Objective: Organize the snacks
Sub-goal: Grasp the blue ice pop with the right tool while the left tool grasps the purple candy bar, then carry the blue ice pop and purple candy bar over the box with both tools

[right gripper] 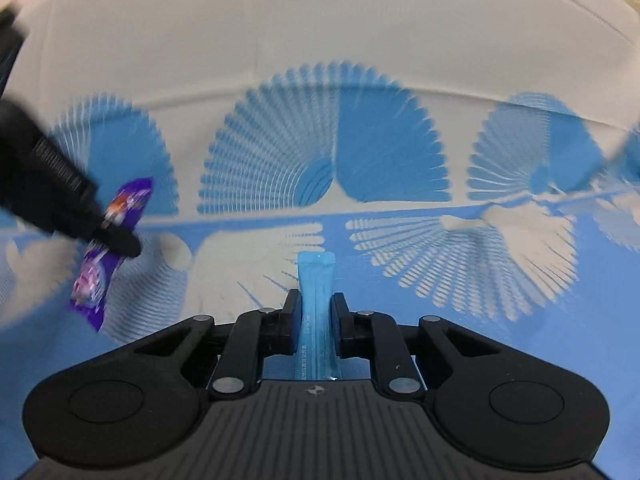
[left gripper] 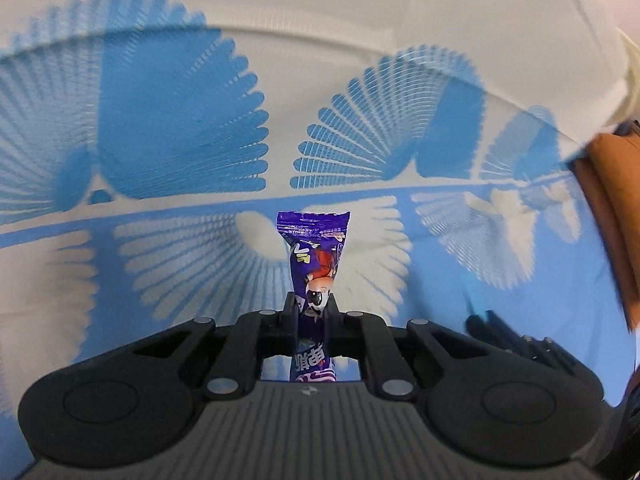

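We are holding a purple snack packet (left gripper: 316, 268) in our left claw (left gripper: 313, 304). The black fingers (left gripper: 289, 308) are pinching it at mid-length, pressed against both sides. Its crimped top end is sticking up toward twelve o'clock, past the fingertips, and its lower end is showing through the gap in the claw body at six o'clock. The wrapper is carrying white lettering and a small cartoon figure.

In the right wrist view, we are holding a light blue stick packet (right gripper: 316, 292) in our right claw (right gripper: 316, 304). Its fingers (right gripper: 291, 308) are squeezing the packet from both sides, with the flat sealed end rising toward twelve o'clock. Fine print is running along the packet, too small to read.

From that same view, the left claw (right gripper: 120, 240) is appearing at nine o'clock, blurred, with the purple snack packet (right gripper: 108, 256) gripped across its middle and both ends hanging free. The two packets are well apart.

Beneath both claws, a cloth (left gripper: 460, 320) is covering the desk. It is printed with blue and cream fan shapes, cream toward twelve o'clock and blue toward six o'clock. A crease is running across it near the top of both views.

At three o'clock in the left wrist view, a brown edge (left gripper: 612, 208) is showing beyond the cloth; we cannot tell what it is.
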